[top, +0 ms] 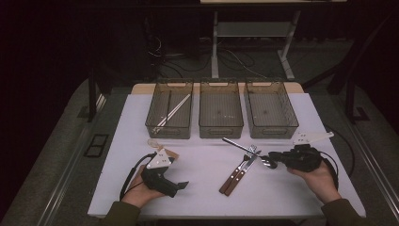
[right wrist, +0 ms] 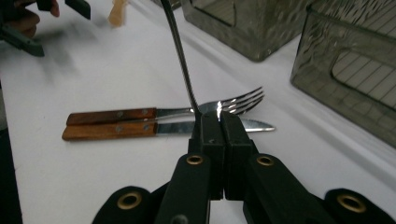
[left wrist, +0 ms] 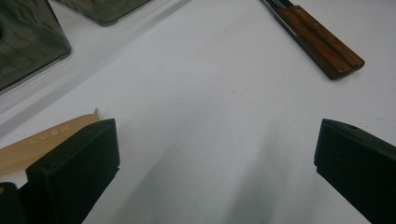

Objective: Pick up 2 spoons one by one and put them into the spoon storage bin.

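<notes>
Left gripper view carries the one readable mark: "LUSN" in pale letters on a tan wooden utensil (left wrist: 44,140) lying against the left gripper (left wrist: 215,154) at its 9 o'clock jaw. The jaws stand wide apart with bare white worktop (left wrist: 205,93) between them, nothing clamped.

In the right gripper view the right gripper (right wrist: 219,126) has its jaws pressed together on the bowl end of a metal spoon (right wrist: 180,56), whose handle slants up toward 11 o'clock. Just beyond the jaws lie a wood-handled fork (right wrist: 163,112) and a wood-handled knife (right wrist: 154,128), side by side and touching, handles toward 9 o'clock.

From the high view, three smoky translucent bins sit in a row at the worktop's 12 o'clock edge. The left bin (top: 155,110) holds a pair of pale chopsticks (top: 174,110); the middle bin (top: 221,110) and right bin (top: 270,110) show only their ribbed floors.
</notes>
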Demonstrator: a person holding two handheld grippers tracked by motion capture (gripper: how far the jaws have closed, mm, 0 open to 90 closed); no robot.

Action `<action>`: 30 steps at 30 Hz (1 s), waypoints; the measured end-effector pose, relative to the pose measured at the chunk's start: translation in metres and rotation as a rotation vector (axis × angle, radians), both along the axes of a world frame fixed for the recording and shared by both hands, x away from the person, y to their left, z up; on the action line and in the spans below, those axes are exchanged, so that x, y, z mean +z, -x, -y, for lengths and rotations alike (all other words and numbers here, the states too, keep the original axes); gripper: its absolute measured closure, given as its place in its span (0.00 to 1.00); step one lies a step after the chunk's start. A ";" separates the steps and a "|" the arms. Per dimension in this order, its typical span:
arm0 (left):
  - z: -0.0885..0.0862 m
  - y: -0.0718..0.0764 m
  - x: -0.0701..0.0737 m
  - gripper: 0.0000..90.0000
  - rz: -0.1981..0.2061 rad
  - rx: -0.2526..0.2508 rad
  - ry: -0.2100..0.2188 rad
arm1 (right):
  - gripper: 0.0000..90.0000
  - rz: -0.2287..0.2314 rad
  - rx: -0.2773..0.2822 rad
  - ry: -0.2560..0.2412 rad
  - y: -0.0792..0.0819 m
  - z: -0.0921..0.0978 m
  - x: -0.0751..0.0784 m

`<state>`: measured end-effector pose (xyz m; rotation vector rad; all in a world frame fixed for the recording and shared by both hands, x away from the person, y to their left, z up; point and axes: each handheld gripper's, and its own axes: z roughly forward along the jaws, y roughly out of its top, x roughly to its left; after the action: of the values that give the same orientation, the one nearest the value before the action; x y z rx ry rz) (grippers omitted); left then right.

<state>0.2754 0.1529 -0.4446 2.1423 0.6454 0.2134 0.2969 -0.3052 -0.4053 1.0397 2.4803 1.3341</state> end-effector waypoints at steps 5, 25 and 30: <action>0.000 0.000 0.000 0.00 -0.001 0.000 -0.001 | 0.99 0.011 -0.010 -0.004 -0.009 -0.004 0.004; 0.000 0.000 0.000 0.00 -0.001 -0.003 0.000 | 0.99 0.038 -0.045 -0.032 -0.041 -0.028 0.014; 0.000 0.000 0.000 0.00 -0.003 -0.003 0.003 | 0.99 0.045 -0.049 -0.029 -0.049 -0.036 0.016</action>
<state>0.2757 0.1531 -0.4450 2.1412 0.6439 0.2083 0.3459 -0.2695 -0.3888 1.0580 2.3940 1.3678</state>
